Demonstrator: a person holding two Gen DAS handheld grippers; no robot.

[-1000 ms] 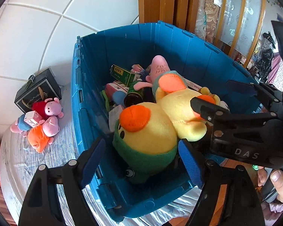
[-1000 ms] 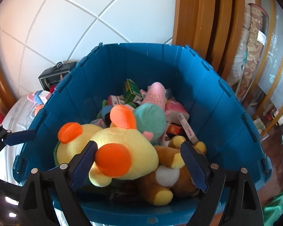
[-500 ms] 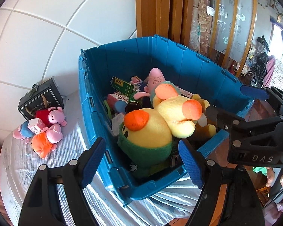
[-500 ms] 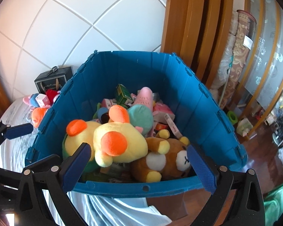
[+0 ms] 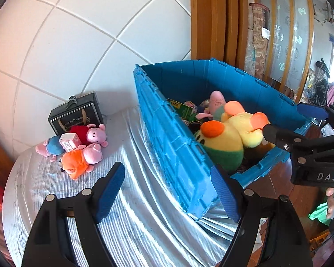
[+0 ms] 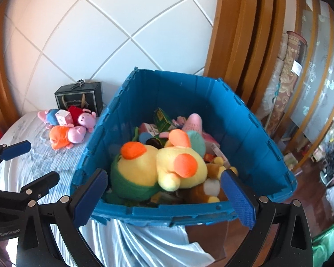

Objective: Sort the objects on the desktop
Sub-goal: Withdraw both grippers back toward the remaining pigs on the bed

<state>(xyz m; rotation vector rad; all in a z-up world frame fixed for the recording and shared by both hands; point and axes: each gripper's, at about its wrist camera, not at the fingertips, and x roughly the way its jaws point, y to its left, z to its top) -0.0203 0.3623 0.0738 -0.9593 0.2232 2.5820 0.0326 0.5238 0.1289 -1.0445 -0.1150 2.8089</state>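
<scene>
Left wrist: left tool (image 5: 168, 191) spread wide, empty, over desk (image 5: 133, 222) beside blue crate (image 5: 178, 155). Pig plushes (image 5: 82, 146) plus small box (image 5: 69, 142) unsorted by black gift box (image 5: 76, 116).

Right wrist: right tool (image 6: 163, 198) spread wide, empty, at crate near rim (image 6: 167, 211). Yellow duck plush (image 6: 158, 166) heaped on top.

Risk: crate looks to overhang desk edge; a push could tip it. Soft pile may spill with more added.

I see my left gripper (image 5: 169, 191) spread wide and empty above the tablecloth (image 5: 144, 222), beside the blue crate (image 5: 178, 151) holding plush toys (image 5: 229, 138).
</scene>
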